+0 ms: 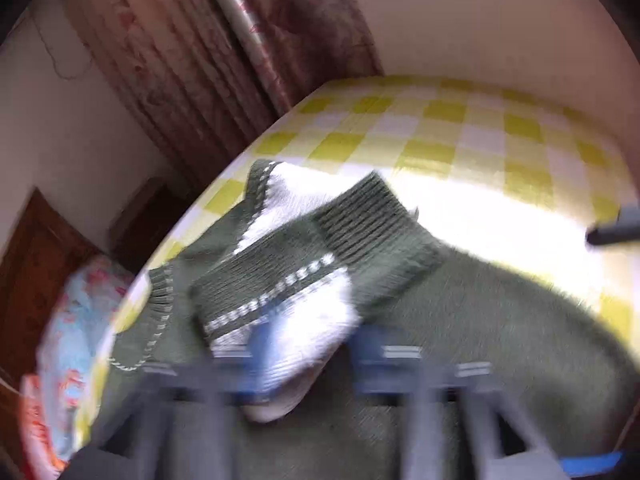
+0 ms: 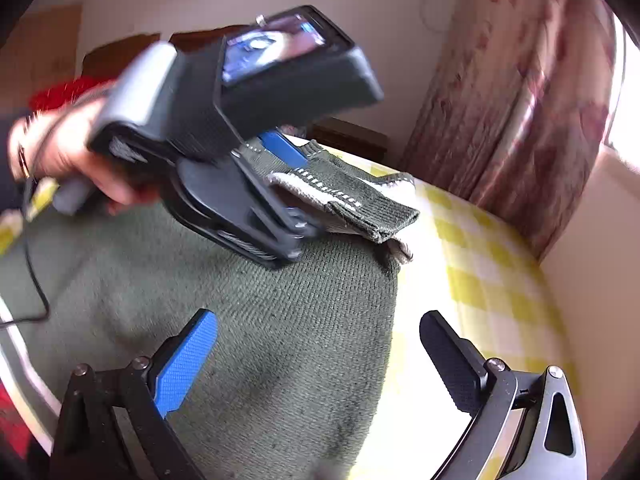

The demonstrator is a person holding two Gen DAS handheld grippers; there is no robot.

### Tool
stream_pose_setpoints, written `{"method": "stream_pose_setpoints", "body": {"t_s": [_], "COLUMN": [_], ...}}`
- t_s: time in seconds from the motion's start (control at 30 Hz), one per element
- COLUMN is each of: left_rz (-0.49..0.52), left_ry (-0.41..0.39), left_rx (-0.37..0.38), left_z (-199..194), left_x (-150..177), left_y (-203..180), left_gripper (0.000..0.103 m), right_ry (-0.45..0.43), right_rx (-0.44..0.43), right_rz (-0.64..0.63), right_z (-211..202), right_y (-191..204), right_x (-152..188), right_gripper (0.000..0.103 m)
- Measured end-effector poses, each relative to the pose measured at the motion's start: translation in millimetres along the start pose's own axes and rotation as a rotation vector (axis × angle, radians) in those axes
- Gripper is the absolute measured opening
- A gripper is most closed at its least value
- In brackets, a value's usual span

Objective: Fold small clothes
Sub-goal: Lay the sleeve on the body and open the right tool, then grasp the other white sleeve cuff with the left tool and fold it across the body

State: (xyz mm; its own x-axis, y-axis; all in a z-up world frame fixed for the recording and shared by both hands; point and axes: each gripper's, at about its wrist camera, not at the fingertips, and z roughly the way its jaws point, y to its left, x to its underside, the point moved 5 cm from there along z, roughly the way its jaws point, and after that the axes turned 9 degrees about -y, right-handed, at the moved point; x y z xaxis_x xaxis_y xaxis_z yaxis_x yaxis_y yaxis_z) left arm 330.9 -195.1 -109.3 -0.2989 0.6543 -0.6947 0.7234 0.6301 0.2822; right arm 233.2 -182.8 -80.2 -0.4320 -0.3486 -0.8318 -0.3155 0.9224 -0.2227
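In the right wrist view a hand [image 2: 76, 156] at the left holds the left gripper [image 2: 298, 200], whose jaws are clamped on the white-and-green cuff [image 2: 344, 196] of a green sweater [image 2: 280, 340]. The cuff and its sleeve are lifted over the sweater's body, which lies spread on a surface covered by a yellow checked cloth [image 2: 492, 280]. A black cable [image 2: 36, 280] trails over the sweater at the far left. Nearer the camera, the right gripper [image 2: 320, 364] stands wide, holding nothing, its blue pad over the knit and its black pad over the checked cloth. A floral curtain [image 2: 520, 100] hangs at the right.

The left wrist view is blurred. At its left edge lies a floral bundle [image 1: 76, 340] that the other view does not show. In the middle the left gripper [image 1: 304, 364] pinches the white cuff [image 1: 304, 332], with a ribbed green sleeve end [image 1: 372, 220] folded across the sweater [image 1: 500, 340]. Beyond it the checked cloth [image 1: 460, 128] reaches a pale wall, and a curtain [image 1: 192, 60] hangs at the upper left. A dark tip of the right gripper [image 1: 612, 232] shows at the right edge. No containers are visible.
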Motion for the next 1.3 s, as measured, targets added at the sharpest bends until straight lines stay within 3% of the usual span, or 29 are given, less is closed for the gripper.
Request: {"method": "stream_pose_setpoints", "body": {"t_s": [0.07, 0.13, 0.2, 0.27, 0.4, 0.5, 0.57, 0.63, 0.77, 0.87, 1.07, 1.13, 1.17, 1.23, 1.3], "left_rz": [-0.163, -0.435, -0.808, -1.13, -1.314, -1.347, -1.343, -1.341, -1.363, -1.401, -1.471, -1.474, -1.46, -1.367, -1.185], "left_ry": [-0.082, -0.2, -0.331, -0.401, -0.29, -0.297, -0.284, -0.265, -0.321, -0.356, -0.4, -0.397, -0.397, -0.435, -0.495], "left_rx": [0.01, 0.003, 0.023, -0.006, 0.075, 0.129, 0.157, 0.176, 0.198, 0.185, 0.132, 0.11, 0.098, 0.045, -0.02], "left_z": [-14, -41, -70, -87, -67, -59, -52, -48, -62, -67, -71, -72, -74, -89, -112], "left_x": [-4, 7, 46, 110, 182, 197, 200, 201, 210, 214, 226, 227, 227, 215, 188], "left_y": [23, 71, 131, 180, 199, 195, 191, 189, 179, 180, 194, 198, 197, 196, 190], "left_gripper": [0.01, 0.01, 0.009, 0.01, 0.011, 0.014, 0.023, 0.024, 0.024, 0.024, 0.024, 0.016, 0.009, 0.009, 0.009], "right_ry": [0.0, -0.004, -0.004, 0.002, 0.042, 0.108, 0.15, 0.176, 0.195, 0.204, 0.23, 0.23, 0.23, 0.231, 0.232], "right_rx": [0.03, 0.056, 0.062, 0.066, 0.05, 0.097, 0.113, 0.137, 0.189, 0.212, 0.166, 0.174, 0.178, 0.175, 0.17], "right_rz": [-0.045, -0.063, -0.034, 0.022, 0.113, 0.163, 0.18, 0.159, 0.192, 0.28, 0.423, 0.411, 0.407, 0.41, 0.418], "right_z": [-13, -20, -24, -20, 4, 44, 73, 91, 107, 111, 118, 117, 119, 114, 109], "right_y": [14, 12, 4, -10, -34, -58, -70, -74, -88, -101, -117, -115, -116, -110, -106], "right_x": [11, 16, 20, 22, 16, 9, 6, 2, -1, 10, 23, 23, 23, 23, 21], "right_gripper": [0.103, 0.103, 0.103, 0.103, 0.103, 0.103, 0.103, 0.103, 0.103, 0.103, 0.103, 0.103, 0.103, 0.103, 0.103]}}
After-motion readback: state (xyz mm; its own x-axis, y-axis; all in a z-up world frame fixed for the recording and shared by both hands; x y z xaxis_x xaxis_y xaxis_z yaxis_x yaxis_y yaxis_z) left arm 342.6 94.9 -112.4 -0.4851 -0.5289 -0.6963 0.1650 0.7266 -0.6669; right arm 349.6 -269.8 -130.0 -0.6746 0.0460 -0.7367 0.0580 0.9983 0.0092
